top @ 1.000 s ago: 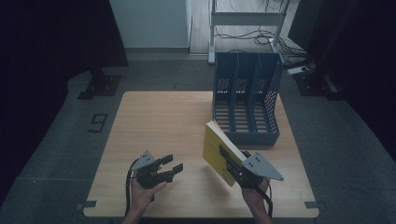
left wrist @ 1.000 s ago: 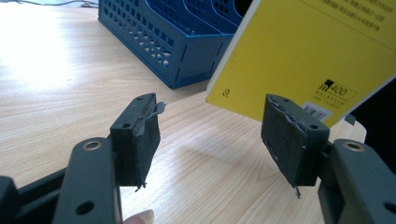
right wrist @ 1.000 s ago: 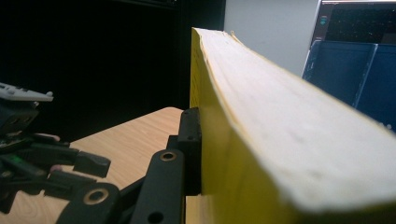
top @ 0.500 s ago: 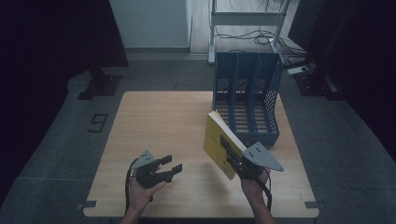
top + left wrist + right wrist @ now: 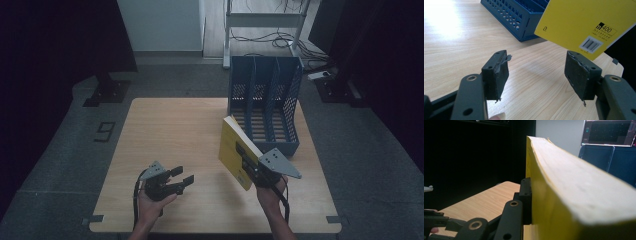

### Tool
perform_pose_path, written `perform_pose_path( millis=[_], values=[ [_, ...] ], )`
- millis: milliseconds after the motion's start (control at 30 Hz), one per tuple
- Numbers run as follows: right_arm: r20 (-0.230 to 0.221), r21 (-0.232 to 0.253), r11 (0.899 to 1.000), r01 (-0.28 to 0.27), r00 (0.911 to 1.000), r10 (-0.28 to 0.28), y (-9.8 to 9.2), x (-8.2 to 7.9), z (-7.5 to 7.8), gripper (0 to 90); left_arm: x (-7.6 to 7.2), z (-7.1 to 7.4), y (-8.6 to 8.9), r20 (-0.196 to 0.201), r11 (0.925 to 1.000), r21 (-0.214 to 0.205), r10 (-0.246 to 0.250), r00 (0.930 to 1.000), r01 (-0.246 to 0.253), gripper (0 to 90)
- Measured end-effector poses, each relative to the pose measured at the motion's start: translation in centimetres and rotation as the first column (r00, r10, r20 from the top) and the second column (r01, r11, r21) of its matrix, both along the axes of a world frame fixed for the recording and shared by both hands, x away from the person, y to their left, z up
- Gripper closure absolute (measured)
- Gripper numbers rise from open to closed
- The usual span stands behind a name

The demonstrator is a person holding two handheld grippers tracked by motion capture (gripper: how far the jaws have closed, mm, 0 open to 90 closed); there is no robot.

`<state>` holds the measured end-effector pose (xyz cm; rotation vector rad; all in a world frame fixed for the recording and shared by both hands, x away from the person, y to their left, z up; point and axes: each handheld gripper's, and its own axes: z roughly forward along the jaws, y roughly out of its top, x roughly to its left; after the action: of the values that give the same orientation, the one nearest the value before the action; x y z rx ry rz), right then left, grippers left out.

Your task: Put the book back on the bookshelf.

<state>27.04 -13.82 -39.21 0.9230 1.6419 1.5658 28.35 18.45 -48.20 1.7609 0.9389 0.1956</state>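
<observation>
- The right tool [image 5: 248,165] is clamped on a thick yellow book [image 5: 235,150], holding it tilted up off the tabletop [image 5: 170,130] near the front right; in the right gripper view one black jaw presses flat against the yellow cover [image 5: 534,182] and the pale page block [image 5: 584,185] runs away from the camera.
- The blue file rack [image 5: 265,105] stands just beyond the book, toward the far right of the tabletop, with its upright slots open at the top and front.
- The relation that matters: the rack lies ahead of the right tool, away from the person, and the book's long axis already points roughly along that same line, toward the slots.
- The book leans to the left rather than standing plumb, so by my reading it needs to come upright to match the dividers before it goes in.
- The book's far top corner sits close to the rack's near left corner, not touching as far as the high view shows.
- The left tool [image 5: 181,178] rests low over the front left of the tabletop, well apart from the rack, jaws spread wide with nothing between them; from the left gripper view the book's back cover [image 5: 586,22] with its barcode hangs beyond the pads [image 5: 501,72].
- The right hand [image 5: 270,192] is plainly the nearer one to the rack, so the insertion looks like its job; the left could steady the rack if needed.
</observation>
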Motion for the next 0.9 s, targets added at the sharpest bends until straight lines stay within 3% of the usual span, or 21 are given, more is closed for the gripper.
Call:
perform_pose_path(
  millis=[900],
  values=[
    [0.025, 0.006, 0.997, 0.074, 0.9969, -0.074, -0.7, 2.5, 2.2, 74.3, 0.2, -0.1, 0.4, -0.014, 0.9998, -0.01, 0.014, 0.9998, -0.014, 35.7]
  ],
)
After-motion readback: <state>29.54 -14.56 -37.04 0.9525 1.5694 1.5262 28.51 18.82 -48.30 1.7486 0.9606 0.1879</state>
